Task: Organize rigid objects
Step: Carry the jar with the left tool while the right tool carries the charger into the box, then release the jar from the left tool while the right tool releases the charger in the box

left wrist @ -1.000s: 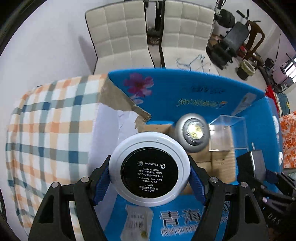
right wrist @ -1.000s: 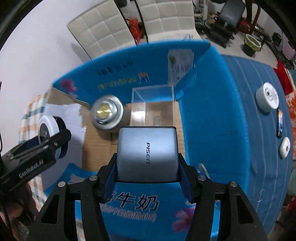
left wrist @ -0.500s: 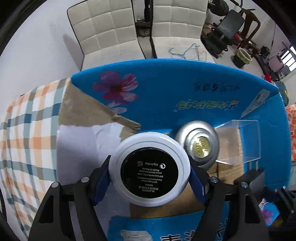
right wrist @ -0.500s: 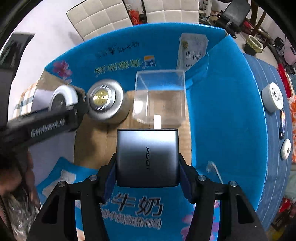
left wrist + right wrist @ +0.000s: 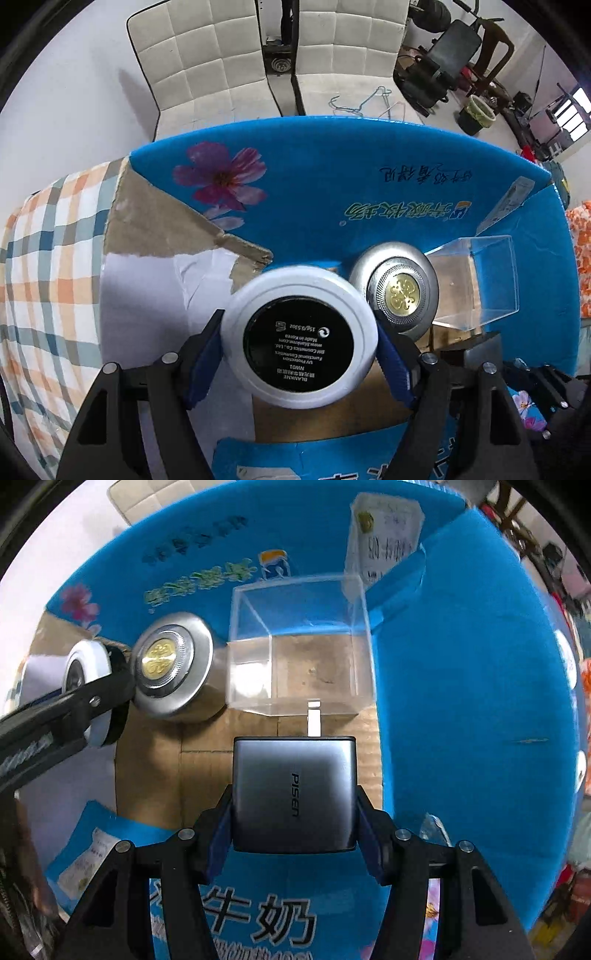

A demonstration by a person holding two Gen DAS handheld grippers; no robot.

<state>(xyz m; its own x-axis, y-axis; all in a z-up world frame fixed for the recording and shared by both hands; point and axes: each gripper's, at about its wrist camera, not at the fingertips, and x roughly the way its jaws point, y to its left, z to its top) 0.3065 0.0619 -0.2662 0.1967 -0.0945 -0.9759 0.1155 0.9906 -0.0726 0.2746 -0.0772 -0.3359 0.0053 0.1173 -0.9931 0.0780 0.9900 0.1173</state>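
- Left tongs (image 5: 300, 341): clenched on a round white compact (image 5: 300, 338), blue pads pressing its left and right rim; its black label faces the camera.
- The compact hangs over the left part of the blue cardboard box (image 5: 369, 192), above the brown floor, just left of a silver round tin (image 5: 397, 288) with a gold centre.
- Right tongs (image 5: 294, 821): clenched on a grey PISEN charger (image 5: 294, 794), pads against both its side faces; one metal prong points away from the camera toward the box floor.
- The charger is over the middle of the box floor, on the near side of a clear plastic box (image 5: 299, 646) that sits empty on the cardboard at the far wall.
- In the right wrist view the tin stands just left of the clear plastic box; whether they touch I cannot tell.
- Left box flap (image 5: 155, 221) is torn, bare brown card showing.
- Checked cloth (image 5: 48, 266) lies left of the box.
- Two white padded chairs (image 5: 207, 55) stand beyond the far wall.
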